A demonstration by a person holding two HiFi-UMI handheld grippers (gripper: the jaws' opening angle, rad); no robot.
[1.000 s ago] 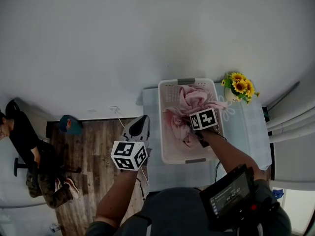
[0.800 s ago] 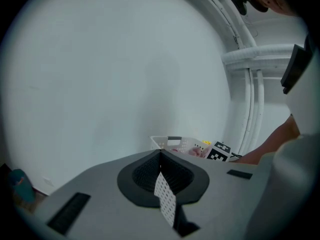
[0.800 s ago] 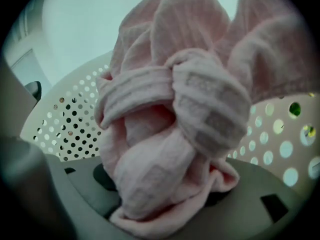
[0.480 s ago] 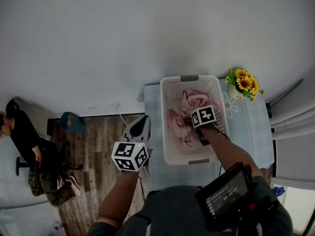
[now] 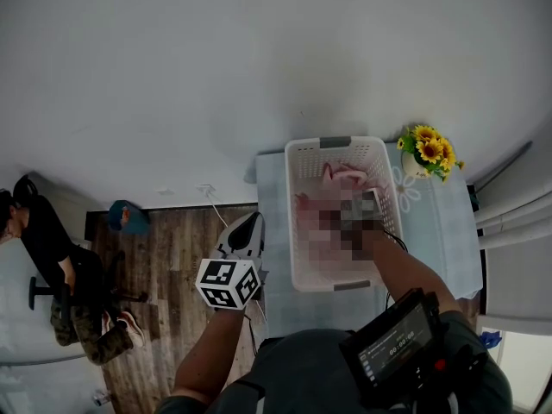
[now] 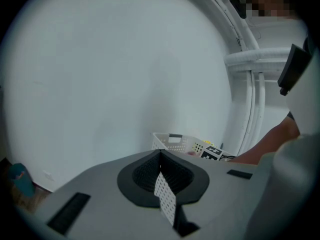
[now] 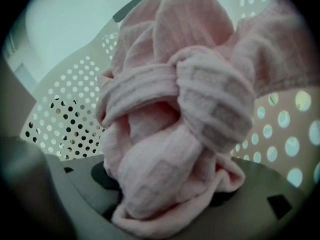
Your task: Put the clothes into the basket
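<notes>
Over the table (image 5: 440, 231), right gripper (image 5: 362, 210) sank into basket (image 5: 331, 142), opening around clothes (image 7: 170, 134).

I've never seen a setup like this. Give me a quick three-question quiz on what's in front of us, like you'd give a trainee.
1. True or false: the white basket is empty.
2. What stands beside the basket on the table? A) a lamp B) sunflowers C) a kettle
3. Is the left claw open or shut, and does it hold anything?

Key
1. False: pink clothes lie in it.
2. B
3. Shut, holding nothing.
</notes>
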